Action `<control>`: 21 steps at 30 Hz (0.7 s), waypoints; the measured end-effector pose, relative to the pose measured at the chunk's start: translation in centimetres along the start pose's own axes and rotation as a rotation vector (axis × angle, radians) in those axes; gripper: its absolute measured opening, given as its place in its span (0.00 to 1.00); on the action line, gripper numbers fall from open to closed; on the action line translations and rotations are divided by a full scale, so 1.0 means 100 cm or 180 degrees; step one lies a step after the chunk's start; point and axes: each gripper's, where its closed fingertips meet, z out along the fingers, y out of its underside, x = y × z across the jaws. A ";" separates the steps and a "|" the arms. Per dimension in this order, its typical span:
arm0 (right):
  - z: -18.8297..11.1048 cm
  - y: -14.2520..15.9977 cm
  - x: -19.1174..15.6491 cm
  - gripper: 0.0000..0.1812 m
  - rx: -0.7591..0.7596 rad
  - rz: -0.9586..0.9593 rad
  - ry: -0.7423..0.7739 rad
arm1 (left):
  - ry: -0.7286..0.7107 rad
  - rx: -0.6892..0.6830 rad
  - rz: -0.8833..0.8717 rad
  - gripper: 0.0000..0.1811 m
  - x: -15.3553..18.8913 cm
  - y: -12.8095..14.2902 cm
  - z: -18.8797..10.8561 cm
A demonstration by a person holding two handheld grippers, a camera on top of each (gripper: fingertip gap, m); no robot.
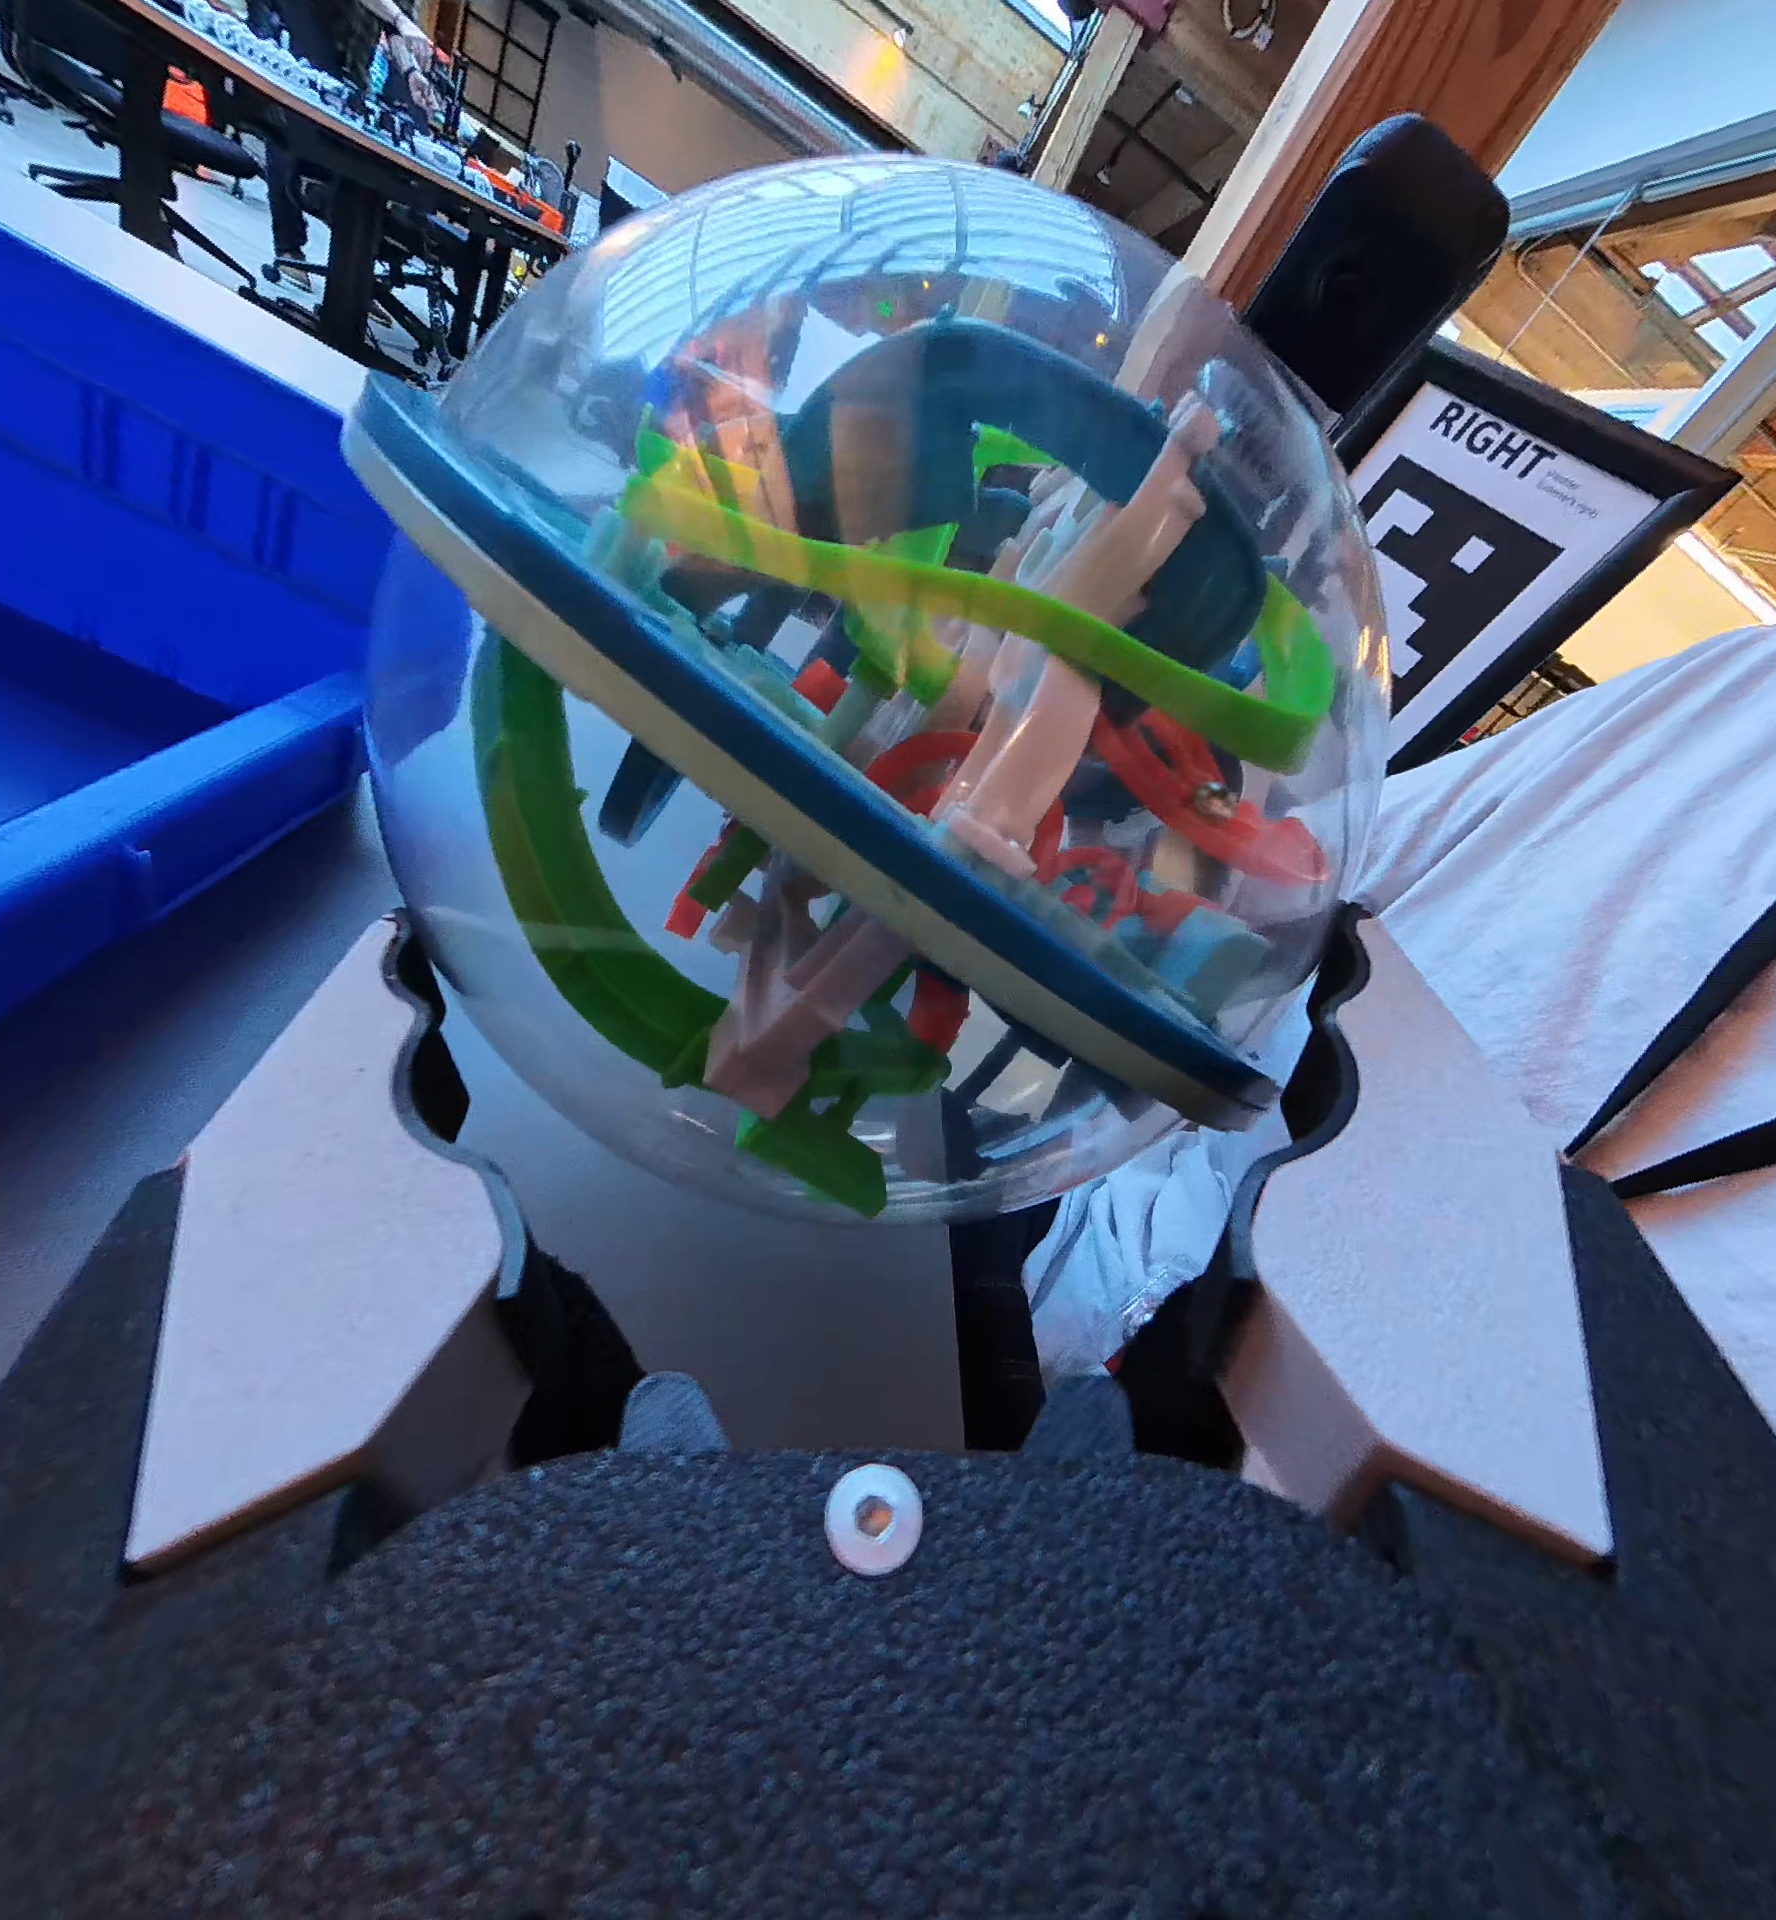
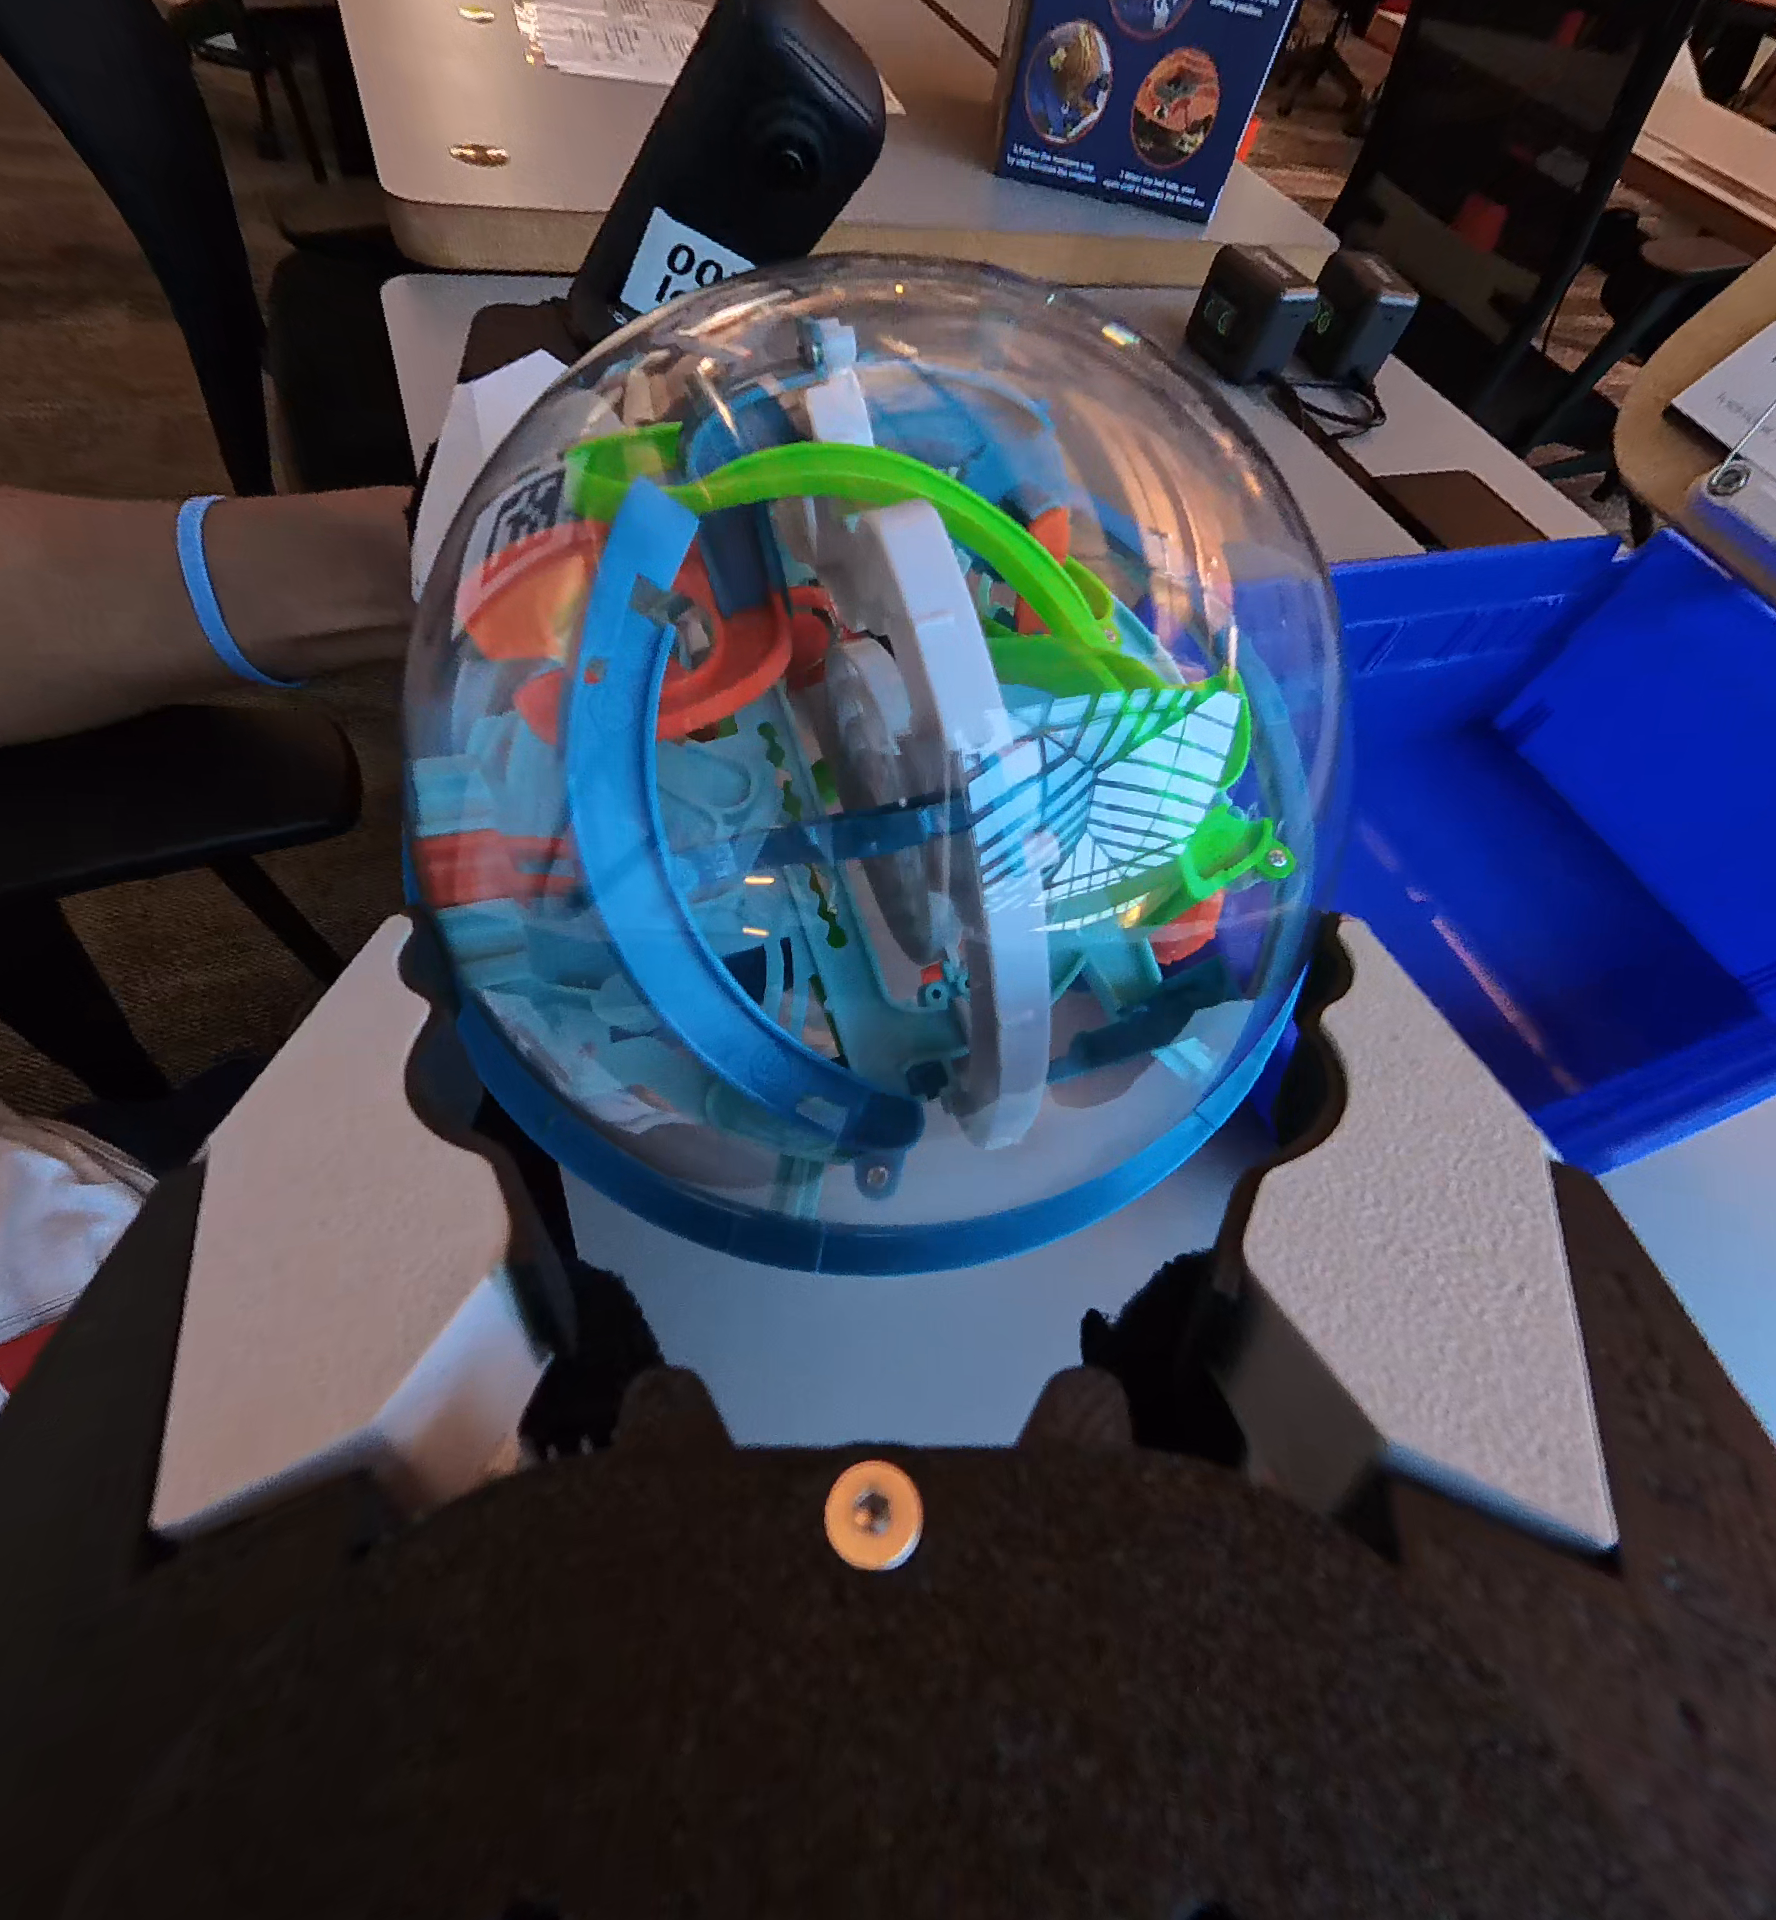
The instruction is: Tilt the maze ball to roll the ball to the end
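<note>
The maze ball (image 1: 863, 675) is a clear plastic sphere with green, red, blue and tan tracks inside and a dark blue ring around it, tilted down to the right. A small metal ball (image 1: 1214, 802) sits on a red track at the right. My left gripper (image 1: 879, 966) is shut on the sphere, with its fingers touching both sides. The right gripper's black camera (image 1: 1383, 239) shows behind the sphere. In the right wrist view the maze ball (image 2: 863, 748) fills the middle. My right gripper (image 2: 868, 987) is shut on it from both sides. The small ball is not made out there.
A blue bin (image 1: 136, 623) stands left of the sphere and also shows in the right wrist view (image 2: 1590, 831). A person's forearm (image 2: 84, 592) with a blue wristband reaches in. White cloth (image 1: 1590, 883), a blue box (image 2: 1144, 94) and two small black devices (image 2: 1299, 312) are nearby.
</note>
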 end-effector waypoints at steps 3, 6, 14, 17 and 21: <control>0.000 -0.001 -0.001 0.85 0.0058 -0.0080 0.0016 | -0.0079 0.0004 0.0115 0.87 0.002 -0.002 -0.001; 0.000 -0.001 0.000 0.83 0.0129 -0.0157 0.0029 | -0.0236 -0.0038 0.0276 0.87 0.004 -0.007 -0.002; 0.006 0.012 0.006 0.84 0.0431 0.0126 -0.0139 | -0.0799 -0.0341 0.0386 0.87 0.002 -0.019 -0.001; 0.010 0.019 0.007 0.85 0.0429 0.0236 -0.0208 | -0.0938 -0.0449 0.0379 0.87 -0.001 -0.018 0.000; 0.010 0.022 0.008 0.85 0.0507 0.0477 -0.0364 | -0.0983 -0.0463 0.0109 0.87 -0.004 -0.016 0.002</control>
